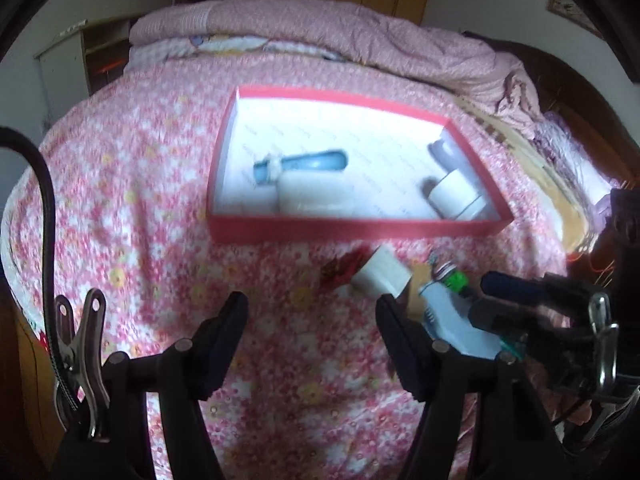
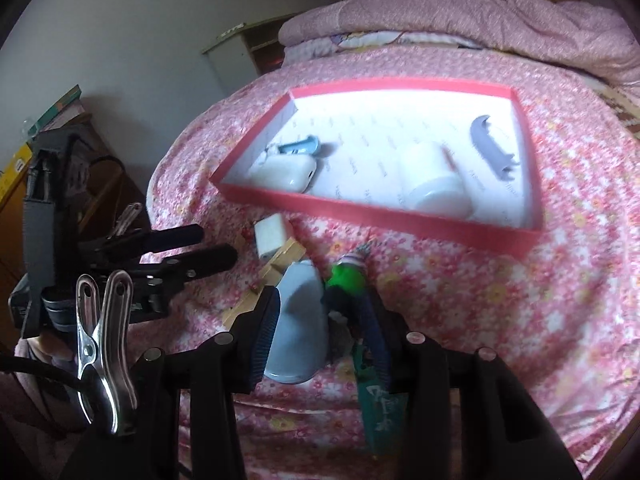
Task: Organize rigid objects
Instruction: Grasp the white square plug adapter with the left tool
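A bed covered by a pink flowered quilt [image 1: 140, 208] is filling both views, and the red box [image 1: 360, 227] with its white inside is lying open on that quilt; every place below is given from this box.

Inside the box, a white cylindrical jar [image 2: 436, 184] is lying on its side toward the right half, close to the near wall. A white rounded case [image 2: 286, 172] is sitting in the near left corner, with a light blue tool [image 1: 304, 162] lying just behind it and touching it. A grey curved piece [image 2: 490, 146] is resting near the right wall.

Outside the box, in front of its near wall, a small cluster is lying on the quilt: a white block [image 1: 382, 274], a wooden clip [image 2: 276, 268], a small red piece [image 1: 344, 270] and a green-capped item [image 2: 348, 276].

The right gripper [image 2: 320, 320] is sitting in front of the box's near wall, its fingers clamping a pale blue rounded object [image 2: 298, 320]; a dark green packet [image 2: 380, 404] is lying beneath the right finger.

The left gripper [image 1: 312, 344] is hanging in front of the box's near wall over bare quilt, its fingers standing wide apart with nothing between them.
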A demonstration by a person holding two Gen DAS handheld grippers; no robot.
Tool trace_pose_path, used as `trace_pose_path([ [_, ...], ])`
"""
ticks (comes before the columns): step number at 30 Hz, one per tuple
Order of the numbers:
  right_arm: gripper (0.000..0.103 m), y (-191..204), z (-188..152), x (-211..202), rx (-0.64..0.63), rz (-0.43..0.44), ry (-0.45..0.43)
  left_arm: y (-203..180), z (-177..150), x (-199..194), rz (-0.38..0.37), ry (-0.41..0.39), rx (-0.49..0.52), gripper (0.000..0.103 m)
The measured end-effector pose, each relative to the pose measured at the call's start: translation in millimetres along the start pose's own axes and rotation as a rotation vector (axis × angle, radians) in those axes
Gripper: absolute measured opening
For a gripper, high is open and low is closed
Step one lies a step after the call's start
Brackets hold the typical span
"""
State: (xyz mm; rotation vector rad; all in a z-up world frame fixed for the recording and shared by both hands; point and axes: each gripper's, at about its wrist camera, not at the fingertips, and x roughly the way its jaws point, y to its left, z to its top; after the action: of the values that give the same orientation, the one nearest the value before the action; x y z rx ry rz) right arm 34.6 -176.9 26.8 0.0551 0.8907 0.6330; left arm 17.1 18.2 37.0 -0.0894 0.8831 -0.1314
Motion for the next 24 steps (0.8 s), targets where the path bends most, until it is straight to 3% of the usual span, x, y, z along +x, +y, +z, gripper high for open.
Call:
trace_pose_path([
  [6,0.044,-0.6,-7.6,-9.9,-0.019,-0.040,-0.006,-13.1,5.1,7.5,-0.036,-0.003,0.024,0.070],
  [10,0.044,-3.6,-11.8,-15.5,-0.013,-0.044,-0.019,-24.0,11.6,14.1,-0.054,0.007,0.030,0.058],
  [17,0.044,-7.9,-15.3,-18.8,0.010,-0.041,-0.026,-32.8,22.3,33.6,-0.040,0.046,0.025,0.056],
  [24,0.044,-9.5,-17.6,-23.4,0.020,-0.037,-0.035,-15.9,10.2,19.2,-0.018,0.024,-0.009,0.052],
])
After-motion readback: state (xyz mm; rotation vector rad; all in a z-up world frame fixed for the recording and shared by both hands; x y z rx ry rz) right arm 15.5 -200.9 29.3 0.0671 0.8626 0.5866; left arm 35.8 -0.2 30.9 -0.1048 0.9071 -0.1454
